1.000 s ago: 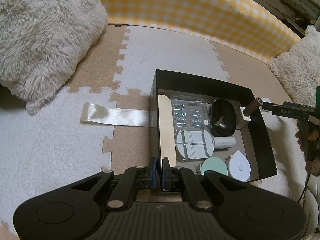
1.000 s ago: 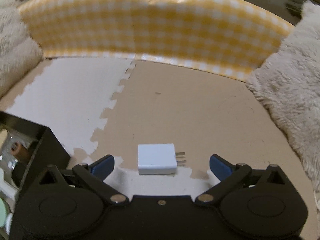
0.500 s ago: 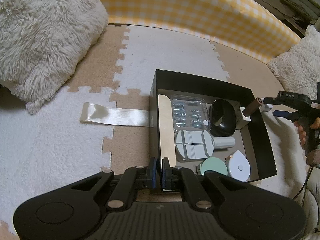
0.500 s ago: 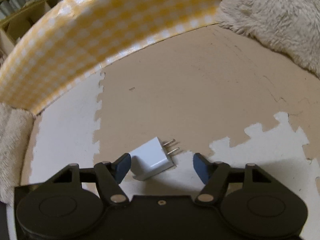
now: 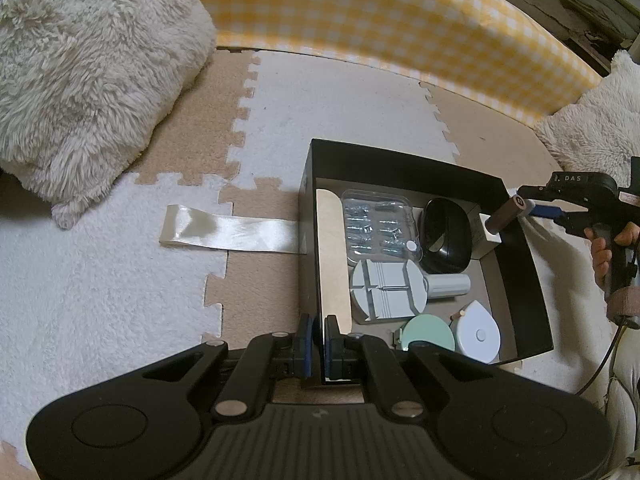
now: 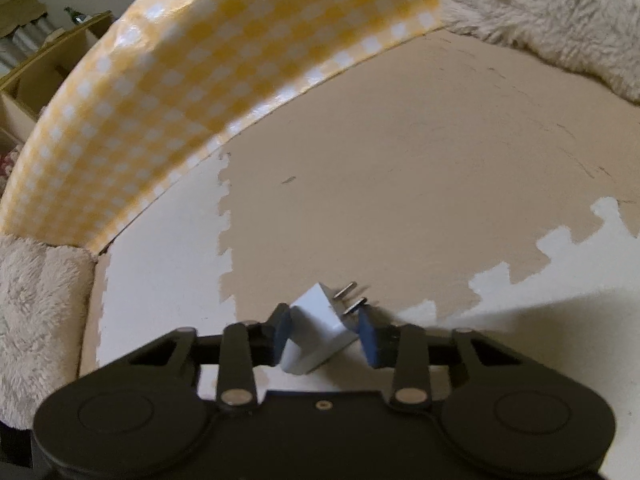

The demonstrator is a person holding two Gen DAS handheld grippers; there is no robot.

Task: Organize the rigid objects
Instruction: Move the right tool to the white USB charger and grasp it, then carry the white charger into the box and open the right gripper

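The white plug adapter sits tilted between our right gripper jaws, which have just been closing onto it; our left gripper pinches the black box wall.

- My left gripper is black plastic, with two blue pads at the tips of its fingers.
- Each finger hangs on slanted black bars, and round silver screws sit at the bottom of them.
- Behind the bars is a wide black body with a big flat circle on each side and fine ridges across the middle.
- My right gripper looks the same – black bars, blue pads, silver screws, plus one tiny screw in the middle.
- From the side it has white letters, "DAS", on top.
- My hand has a brown cuff at the wrist – a thin dark cable hangs below it.
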